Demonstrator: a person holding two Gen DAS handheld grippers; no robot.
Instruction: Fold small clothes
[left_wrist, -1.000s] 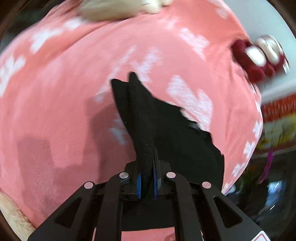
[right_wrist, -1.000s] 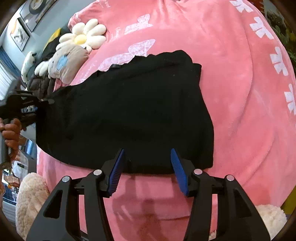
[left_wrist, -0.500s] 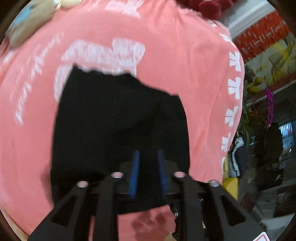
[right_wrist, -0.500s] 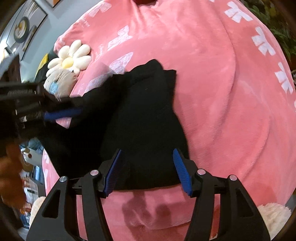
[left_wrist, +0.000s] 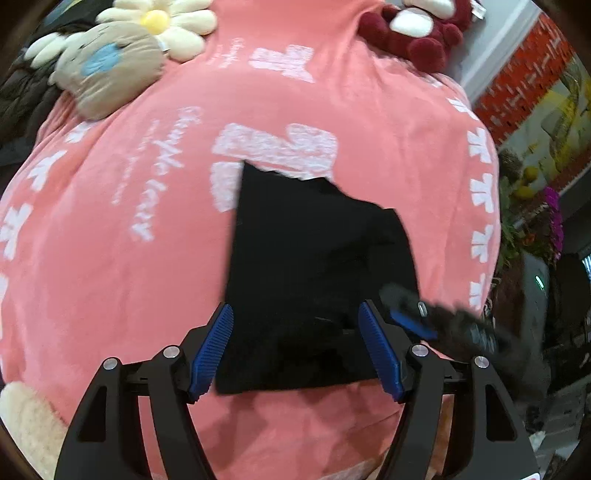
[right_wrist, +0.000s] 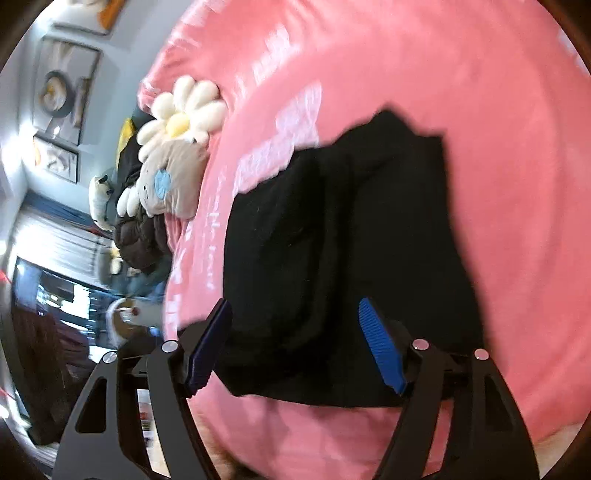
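A small black garment (left_wrist: 317, 266) lies folded over on a pink blanket (left_wrist: 122, 280) with white print. My left gripper (left_wrist: 295, 350) is open and empty, its blue pads either side of the garment's near edge. My right gripper (right_wrist: 295, 347) is open and empty too, over the garment's near edge (right_wrist: 343, 266). It also shows blurred in the left wrist view (left_wrist: 439, 325), at the garment's right corner.
A beige plush with a white daisy (left_wrist: 110, 55) and a dark red plush (left_wrist: 417, 37) lie at the blanket's far end. A dark jacket (right_wrist: 140, 236) lies beside the plush. A cream fluffy cushion (left_wrist: 26, 424) sits at the near left. The blanket drops off on the right.
My left gripper carried the garment's edge across, folding it over, then opened and let go. My right gripper stayed open and swung round over the folded garment.
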